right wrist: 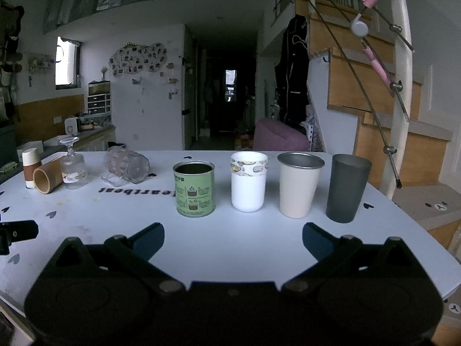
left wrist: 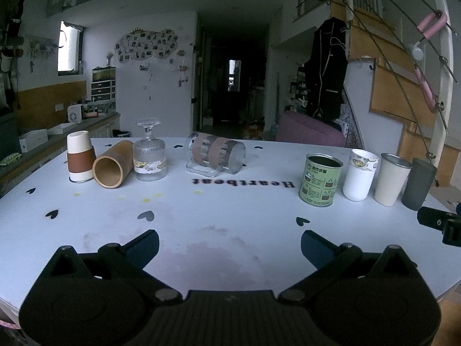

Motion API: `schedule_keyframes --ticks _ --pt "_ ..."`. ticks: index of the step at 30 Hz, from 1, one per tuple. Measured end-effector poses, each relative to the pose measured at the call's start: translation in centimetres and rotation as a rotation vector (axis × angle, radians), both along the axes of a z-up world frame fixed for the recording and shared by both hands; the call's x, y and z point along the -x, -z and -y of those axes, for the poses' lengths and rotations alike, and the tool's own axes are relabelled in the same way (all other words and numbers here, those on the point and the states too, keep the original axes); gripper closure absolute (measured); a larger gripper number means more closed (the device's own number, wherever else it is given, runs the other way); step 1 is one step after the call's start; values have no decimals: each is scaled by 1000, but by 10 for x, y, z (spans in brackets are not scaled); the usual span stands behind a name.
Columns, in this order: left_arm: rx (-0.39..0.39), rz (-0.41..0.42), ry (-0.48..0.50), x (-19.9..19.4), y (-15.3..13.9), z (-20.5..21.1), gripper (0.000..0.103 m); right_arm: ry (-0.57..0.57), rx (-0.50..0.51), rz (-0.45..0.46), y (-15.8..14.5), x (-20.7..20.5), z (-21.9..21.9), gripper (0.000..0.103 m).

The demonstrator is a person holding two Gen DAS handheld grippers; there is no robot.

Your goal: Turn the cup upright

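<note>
A row of cups stands on the white table (left wrist: 230,230). At the left, a white and brown cup (left wrist: 80,157) stands upside down, a bamboo cup (left wrist: 113,163) lies on its side, and a stemmed glass (left wrist: 149,151) stands upside down. A clear glass mug (left wrist: 217,155) lies on its side in the middle; it also shows in the right wrist view (right wrist: 126,165). My left gripper (left wrist: 230,243) is open and empty, well short of the mug. My right gripper (right wrist: 233,238) is open and empty before the upright cups.
Upright at the right stand a green tin (right wrist: 194,189), a white cup (right wrist: 248,184), a cream metal cup (right wrist: 299,184) and a grey cup (right wrist: 347,187). The right gripper's tip (left wrist: 440,222) shows at the left view's right edge. A stair rail (right wrist: 400,86) rises beyond the table's right.
</note>
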State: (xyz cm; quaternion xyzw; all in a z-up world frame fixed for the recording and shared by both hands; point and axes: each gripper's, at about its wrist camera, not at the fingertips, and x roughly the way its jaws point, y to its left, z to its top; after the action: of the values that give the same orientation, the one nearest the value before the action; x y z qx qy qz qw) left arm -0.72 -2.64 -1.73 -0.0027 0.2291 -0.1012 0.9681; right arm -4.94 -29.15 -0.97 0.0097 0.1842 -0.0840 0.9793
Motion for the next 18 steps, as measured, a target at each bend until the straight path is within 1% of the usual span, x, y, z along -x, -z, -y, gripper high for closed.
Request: schedule_keyframes --ticks 18 --pt "-2 3 -4 0 -1 -1 0 -1 1 1 0 0 -1 0"
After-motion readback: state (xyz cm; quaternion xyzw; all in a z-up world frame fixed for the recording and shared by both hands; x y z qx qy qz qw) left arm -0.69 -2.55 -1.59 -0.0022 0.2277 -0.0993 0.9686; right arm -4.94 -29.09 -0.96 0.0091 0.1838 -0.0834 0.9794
